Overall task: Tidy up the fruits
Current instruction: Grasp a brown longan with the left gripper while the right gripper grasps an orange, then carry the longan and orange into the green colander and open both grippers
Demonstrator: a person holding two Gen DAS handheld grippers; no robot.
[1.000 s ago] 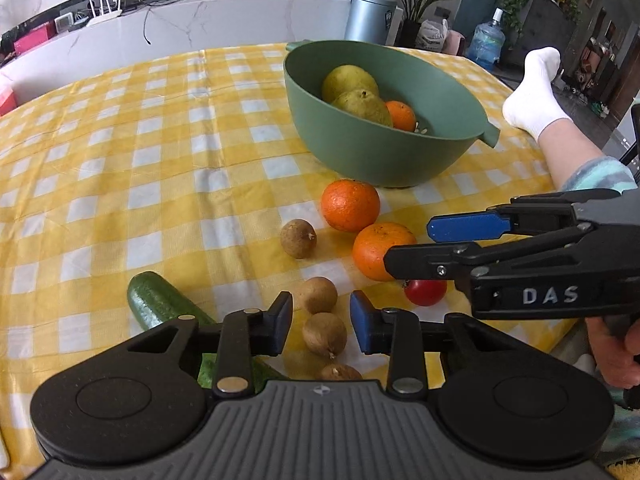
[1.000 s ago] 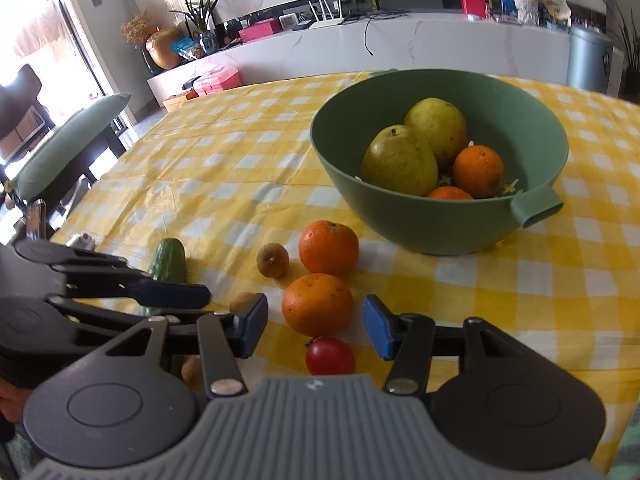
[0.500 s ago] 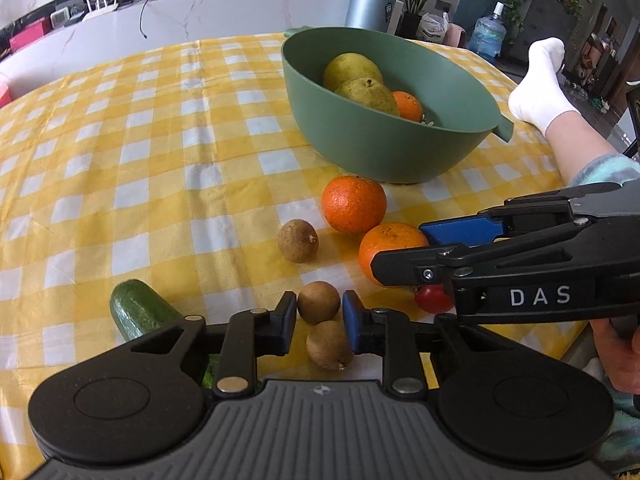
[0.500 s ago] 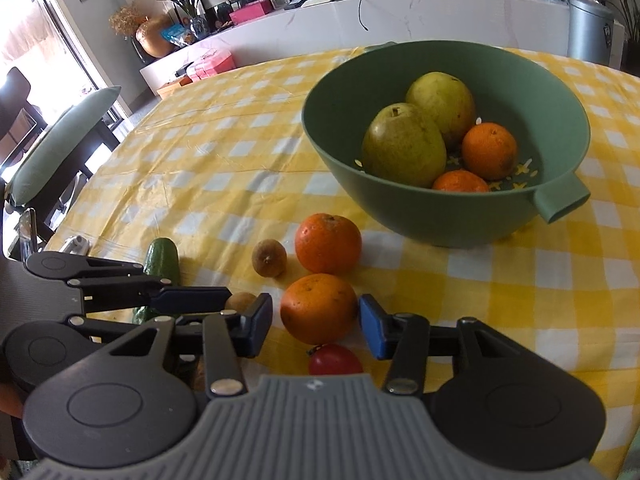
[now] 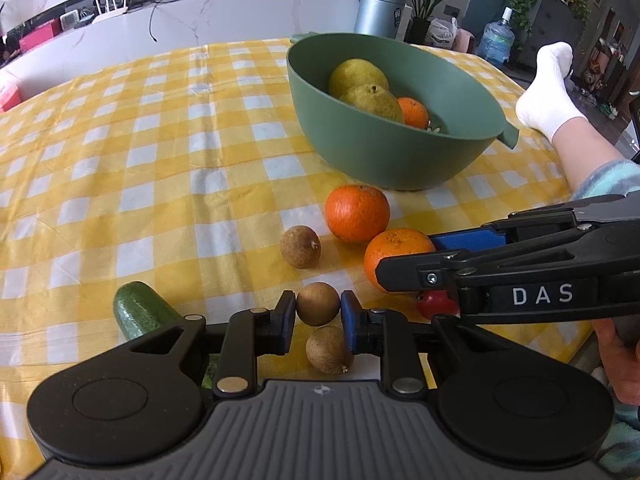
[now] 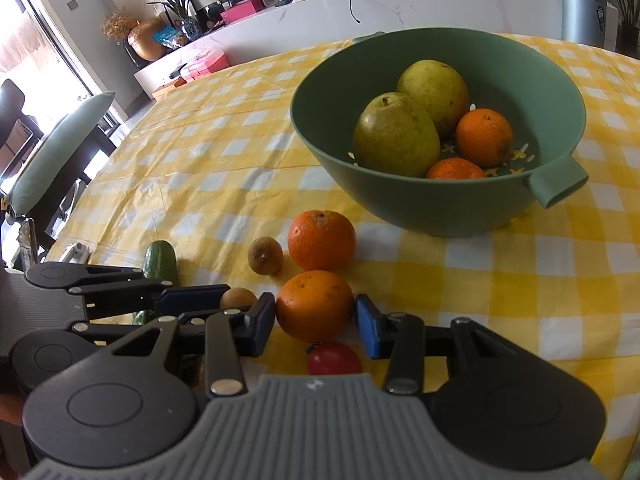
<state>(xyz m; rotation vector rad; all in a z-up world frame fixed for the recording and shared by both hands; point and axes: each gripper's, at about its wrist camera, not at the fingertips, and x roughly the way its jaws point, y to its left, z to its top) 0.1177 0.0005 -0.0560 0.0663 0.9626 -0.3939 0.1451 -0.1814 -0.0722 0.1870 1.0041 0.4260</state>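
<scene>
Left wrist view: table (image 5: pixel 140 128) under the yellow check cloth carries everything. Green bowl (image 5: pixel 384 160) sits well ahead of both claws and off to the right of the left one, already holding two pears (image 6: pixel 394 134) and two oranges (image 6: pixel 484 136).

Loose fruit, big to small:
- far orange (image 5: pixel 357 213), ahead of the right claw, between it and the bowl
- near orange (image 6: pixel 315 305), sitting between the right claw's pads
- cucumber (image 5: pixel 140 314), just left of the left claw
- far longan (image 5: pixel 300 247), ahead of the left claw
- gripped longan (image 5: pixel 317 304), between the left claw's pads
- third longan (image 5: pixel 329 349), just below and behind that grip, near the claw body
- cherry tomato (image 6: pixel 334 358), right under the right claw, near its body

What changed: left claw (image 5: pixel 317 306) has just been closing and is now narrow, both pads pressing the gripped longan, which rests on the cloth. Right claw (image 6: pixel 316 318) has just been closing too, narrower than a second ago and further forward around the near orange. Left pad looks to be touching it; right pad shows a sliver of gap, so no grip yet.

Meaning: longan looks secured and ready to lift toward the bowl. Orange needs a bit more closing first. Risk, my read: the third longan sits tight against the grip and may get nudged on lift.
</scene>
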